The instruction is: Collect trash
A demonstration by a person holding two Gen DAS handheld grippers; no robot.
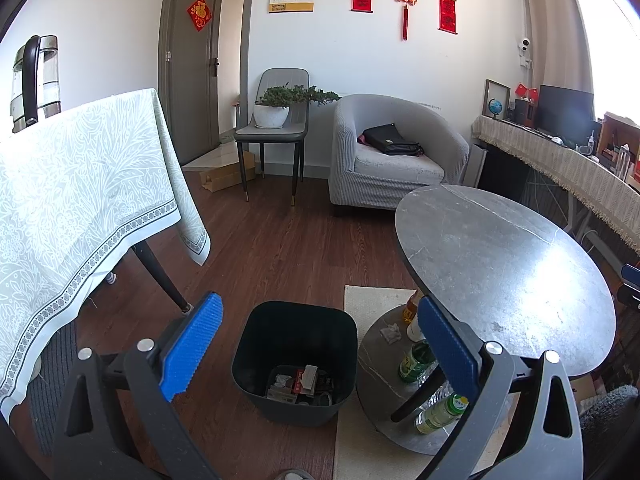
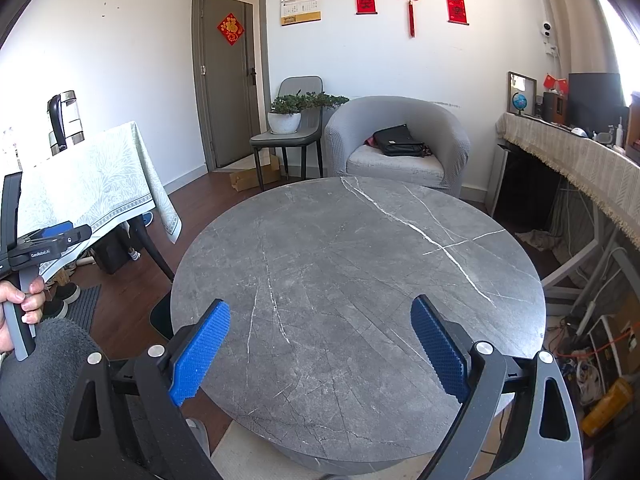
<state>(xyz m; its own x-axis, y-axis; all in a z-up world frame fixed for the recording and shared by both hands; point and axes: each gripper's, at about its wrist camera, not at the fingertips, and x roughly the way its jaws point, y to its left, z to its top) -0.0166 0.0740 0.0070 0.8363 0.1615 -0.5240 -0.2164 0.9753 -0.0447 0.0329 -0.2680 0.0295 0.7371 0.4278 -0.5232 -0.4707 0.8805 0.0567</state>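
In the left wrist view a dark trash bin (image 1: 295,360) stands on the wood floor with cartons and paper scraps (image 1: 300,384) in its bottom. My left gripper (image 1: 316,344) is open and empty, held above the bin. A crumpled white scrap (image 1: 391,333) and several bottles (image 1: 416,362) lie on the lower shelf beside the bin. In the right wrist view my right gripper (image 2: 320,344) is open and empty above the bare grey marble table top (image 2: 360,280). The left gripper's handle (image 2: 24,256) shows at the far left, in a hand.
A table with a pale green cloth (image 1: 80,208) stands to the left, a kettle (image 1: 36,80) on it. A grey armchair (image 1: 396,152) with a black bag, a chair with a potted plant (image 1: 276,112) and a long side desk (image 2: 572,160) line the far side.
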